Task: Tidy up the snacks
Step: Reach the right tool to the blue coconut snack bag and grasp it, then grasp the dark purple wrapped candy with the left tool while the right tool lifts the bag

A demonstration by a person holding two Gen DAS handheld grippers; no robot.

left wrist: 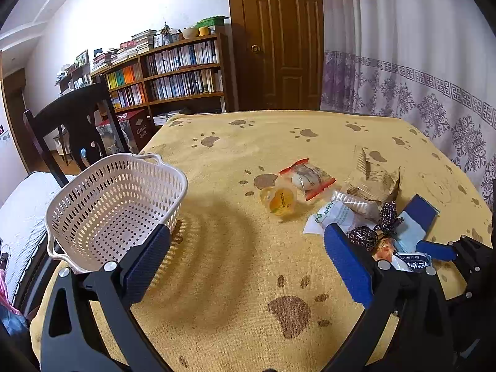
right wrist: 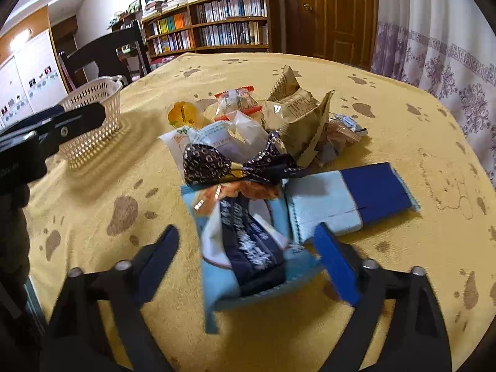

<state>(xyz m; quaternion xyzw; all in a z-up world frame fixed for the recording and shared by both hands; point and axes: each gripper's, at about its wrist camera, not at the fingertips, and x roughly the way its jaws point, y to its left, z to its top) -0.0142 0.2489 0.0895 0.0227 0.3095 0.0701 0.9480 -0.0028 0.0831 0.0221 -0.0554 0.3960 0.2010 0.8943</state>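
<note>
Snacks [right wrist: 248, 142] lie heaped on the table [right wrist: 403, 263], well apart from the empty basket [left wrist: 114, 204]. Both grippers, left [left wrist: 248, 257] and right [right wrist: 248, 260], gape open; the right straddles a blue packet [right wrist: 251, 248]. Light, crinkly, probably slippery: pinch its middle.

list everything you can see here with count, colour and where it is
basket: 1, white, perforated, empty, table's left side
jelly cup: 1, orange-yellow, mid-table
red-edged snack packet: 1, clear, beside the cup
brown paper-look packet: 1, back of the pile
white packet with green print: 1, pile's left
dark patterned twist wrapper: 1, navy, pile's front
light blue packets: 2, nearest the right gripper
table cover: 1, yellow, brown paw prints
bookshelf: 1, brown, back wall
chair: 1, dark, behind the basket
left gripper: open, hovering
right gripper: open around one blue packet
</note>
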